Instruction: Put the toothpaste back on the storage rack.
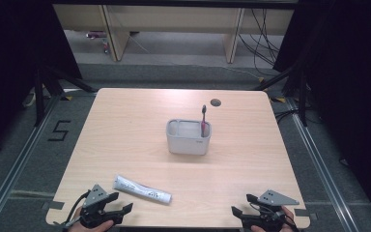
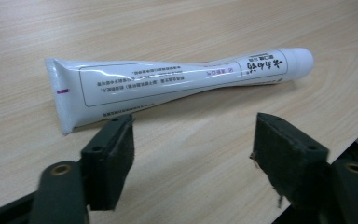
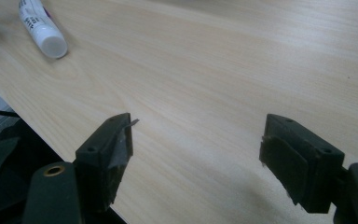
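A white toothpaste tube [image 1: 142, 189] lies flat near the table's front edge, cap end to the right. In the left gripper view the tube [image 2: 168, 79] lies just beyond my left gripper [image 2: 193, 154], which stands open with nothing between its jaws. The left gripper [image 1: 116, 205] sits at the front left corner. My right gripper [image 1: 244, 205] is open at the front right corner, over bare wood [image 3: 196, 140]. The tube's cap [image 3: 51, 44] shows far off in the right gripper view. A grey holder [image 1: 189, 137] at mid-table has a dark red toothbrush [image 1: 203, 121] standing in it.
The light wooden table [image 1: 125, 125] has a small dark hole [image 1: 216, 102] near its far edge. Black stands and cables flank the table on the grey floor. A taped "5" [image 1: 59, 130] marks the floor at left.
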Demonstrator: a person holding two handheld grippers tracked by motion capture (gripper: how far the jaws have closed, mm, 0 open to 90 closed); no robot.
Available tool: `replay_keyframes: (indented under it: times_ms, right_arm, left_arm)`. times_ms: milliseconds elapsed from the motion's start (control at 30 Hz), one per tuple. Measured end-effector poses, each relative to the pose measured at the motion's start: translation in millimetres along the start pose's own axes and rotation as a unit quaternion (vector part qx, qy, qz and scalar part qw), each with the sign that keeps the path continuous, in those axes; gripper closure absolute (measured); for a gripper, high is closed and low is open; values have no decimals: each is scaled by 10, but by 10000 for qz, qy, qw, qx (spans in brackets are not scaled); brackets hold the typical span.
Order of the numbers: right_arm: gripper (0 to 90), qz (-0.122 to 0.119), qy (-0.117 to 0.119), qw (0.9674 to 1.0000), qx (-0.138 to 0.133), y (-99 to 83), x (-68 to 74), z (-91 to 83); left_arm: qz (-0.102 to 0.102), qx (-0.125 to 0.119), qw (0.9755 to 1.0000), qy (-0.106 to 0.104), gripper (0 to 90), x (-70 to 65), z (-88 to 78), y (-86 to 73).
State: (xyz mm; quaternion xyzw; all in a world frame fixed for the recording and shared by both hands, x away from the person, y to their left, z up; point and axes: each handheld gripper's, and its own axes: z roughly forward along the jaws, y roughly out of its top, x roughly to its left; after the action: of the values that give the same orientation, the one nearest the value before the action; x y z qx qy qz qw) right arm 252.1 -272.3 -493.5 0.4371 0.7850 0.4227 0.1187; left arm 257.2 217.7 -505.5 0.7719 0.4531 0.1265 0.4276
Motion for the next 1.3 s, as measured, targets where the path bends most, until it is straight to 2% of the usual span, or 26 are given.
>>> replay_keyframes:
  times_ms: [67,100,133,233,267,300,367,400,433,467,533,600,633,667,733,867,1133,1233,1267,1300]
  right_arm:
    - [254,38,-90,9999,-33,-4,6,-10]
    - [254,89,-52,9999,-47,-8,10,-6]
    - [254,45,-78,9999,-68,-11,1,1]
    - [259,33,-61,10000,-41,-9,-3,-10]
    - [259,55,-42,10000,-28,-8,4,-10]
    - [260,62,-46,10000,-58,-8,9,-5]
    - [260,11,-96,9999,-46,-1,9,-11]
    - [262,-57,-77,10000,-27,8,13,-13]
    - [262,38,-17,10000,2,7,27,-9]
    - [262,-13,-63,10000,0,6,24,-5]
    - [262,28,-7,10000,32,4,23,2]
    - [262,32,-12,10000,-5,3,24,10]
    - [263,-8,58,10000,-46,5,20,0]
    - [263,-86,-77,9999,-36,9,24,-18]
    - [263,-106,-101,9999,-42,8,24,-13]
    - [264,-38,-42,10000,-6,8,36,-20]
    - [265,-80,-45,10000,-15,10,36,-22]
    - [266,-79,-51,10000,-6,10,34,-22]
    - [266,-76,-49,10000,-2,9,34,-22]
    - [266,-76,-49,10000,-2,9,34,-22]
  left_arm:
    - [41,-8,10000,55,438,-1,1,10]
    - [81,-36,9999,53,498,-1,8,15]
    - [234,44,9997,67,539,15,-3,21]
    - [142,-39,9998,112,672,-12,17,33]
    - [295,3,9995,112,712,11,25,47]
    - [237,-81,9996,133,756,-2,49,51]
    - [283,-27,9995,150,821,0,58,63]
    - [404,67,9990,158,851,16,78,76]
    - [334,28,9993,160,876,4,102,75]
    - [334,28,9993,160,894,4,102,75]
    - [512,241,9982,174,897,16,128,88]
    - [506,229,9982,206,898,9,144,86]
    - [543,240,9981,165,898,14,156,89]
    - [536,240,9981,193,898,6,178,94]
    - [557,268,9979,204,898,7,180,98]
    - [536,318,9976,287,898,36,207,114]
    - [487,288,9977,374,898,97,252,149]
    - [574,367,9968,411,898,122,257,166]
    - [479,326,9974,436,898,111,268,170]
    - [504,307,9974,413,898,127,281,179]
